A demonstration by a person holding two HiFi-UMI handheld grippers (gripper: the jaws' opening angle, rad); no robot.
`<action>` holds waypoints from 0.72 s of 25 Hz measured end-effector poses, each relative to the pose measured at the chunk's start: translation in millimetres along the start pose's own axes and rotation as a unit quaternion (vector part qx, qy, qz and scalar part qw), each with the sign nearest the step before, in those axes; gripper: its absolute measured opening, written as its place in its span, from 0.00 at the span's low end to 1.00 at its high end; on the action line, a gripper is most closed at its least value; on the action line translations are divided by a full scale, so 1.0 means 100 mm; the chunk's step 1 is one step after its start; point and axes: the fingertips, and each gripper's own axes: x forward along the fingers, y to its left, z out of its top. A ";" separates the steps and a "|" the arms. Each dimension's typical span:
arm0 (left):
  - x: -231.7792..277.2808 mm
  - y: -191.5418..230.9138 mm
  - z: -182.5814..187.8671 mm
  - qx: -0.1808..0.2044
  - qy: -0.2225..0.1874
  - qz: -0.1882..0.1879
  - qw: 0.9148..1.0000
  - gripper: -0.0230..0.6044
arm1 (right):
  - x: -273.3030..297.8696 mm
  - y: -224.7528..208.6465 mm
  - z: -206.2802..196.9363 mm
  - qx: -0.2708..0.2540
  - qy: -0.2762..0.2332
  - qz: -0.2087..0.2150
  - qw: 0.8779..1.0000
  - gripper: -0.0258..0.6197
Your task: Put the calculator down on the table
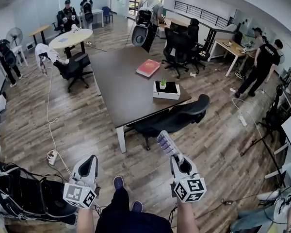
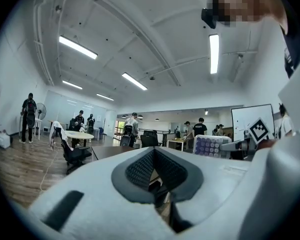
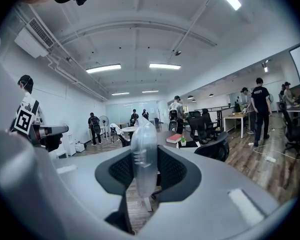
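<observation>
right gripper (image 1: 177, 160) clamped on the calculator (image 1: 168, 144); in the right gripper view the calculator (image 3: 142, 154) sits edge-on between the two dark pads, both pressing its faces, jaws narrow; it sticks out up and forward past the tips, keypad side facing the person's left; the purple keys also show from the left gripper view (image 2: 210, 146)

calculator is in the air, not on the table (image 1: 121, 86); it hangs over the wood floor (image 1: 208, 144), short of the table's near edge, just this side of the black office chair (image 1: 177, 118) parked at the near right corner

left gripper (image 1: 89, 163) level beside the right one, well apart from it; in the left gripper view its pads meet at the tips, jaws together, nothing between them

on the table: red book (image 1: 148, 67) near the right edge, about midway along; white box (image 1: 166, 94) with a black top at the near right corner, small green plant (image 1: 162, 83) standing on it; the table's left half is bare dark top

background: round table (image 1: 70, 38) far left with a chair beside it; several people standing and seated around the room, all well away from the grippers
</observation>
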 end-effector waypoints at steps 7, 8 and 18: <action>0.43 0.28 -0.09 -0.028 0.005 -0.015 0.999 0.03 | 0.47 -0.06 0.04 0.000 0.013 0.007 1.000 0.22; 0.50 0.32 -0.07 -0.027 0.004 -0.023 0.999 0.03 | 0.55 -0.05 0.06 0.003 0.013 0.008 1.000 0.22; 1.24 1.15 -0.05 -0.031 0.015 -0.010 0.999 0.03 | 1.62 -0.03 0.27 0.000 0.022 0.008 1.000 0.22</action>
